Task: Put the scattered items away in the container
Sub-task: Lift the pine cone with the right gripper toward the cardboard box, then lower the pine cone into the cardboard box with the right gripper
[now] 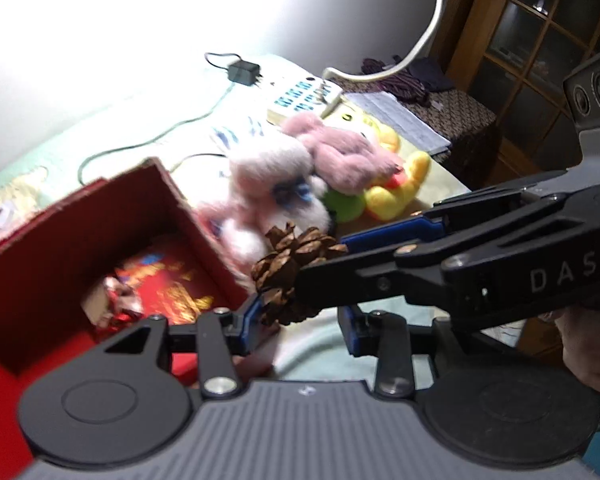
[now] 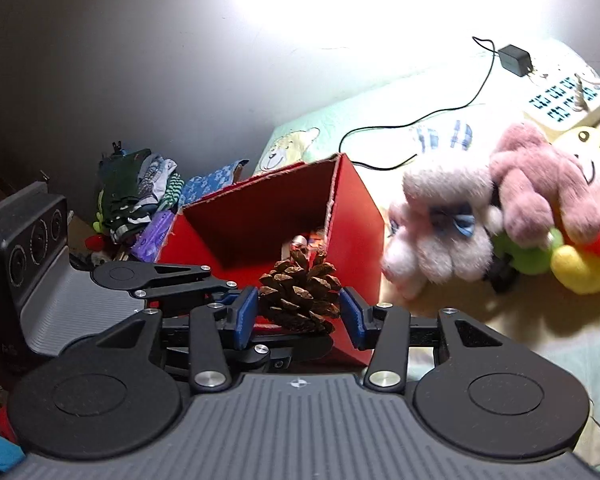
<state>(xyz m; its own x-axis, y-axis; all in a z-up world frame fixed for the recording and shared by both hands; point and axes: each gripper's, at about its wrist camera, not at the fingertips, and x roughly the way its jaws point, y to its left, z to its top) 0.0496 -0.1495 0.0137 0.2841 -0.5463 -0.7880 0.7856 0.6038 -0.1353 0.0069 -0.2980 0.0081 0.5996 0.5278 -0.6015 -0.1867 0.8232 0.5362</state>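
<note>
In the left wrist view, the left gripper (image 1: 298, 326) has its blue pads spread wide with nothing held between them, while the right gripper (image 1: 340, 254) reaches in from three o'clock, clamped on one pine cone (image 1: 290, 270) just beside the near corner of the red box (image 1: 60, 240). The box sits at nine o'clock and already holds at least one foil-wrapped item (image 1: 118, 308), so I judge the tidying partly done. Three plush toys lie outside at one o'clock: white (image 1: 268, 184), pink (image 1: 340, 154), yellow (image 1: 396, 178). In the right wrist view, the right gripper (image 2: 298, 314) grips the single pine cone (image 2: 300, 296) at the box (image 2: 356, 216) front edge, twelve o'clock; it is not yet inside. The same three toys wait at two o'clock.
</note>
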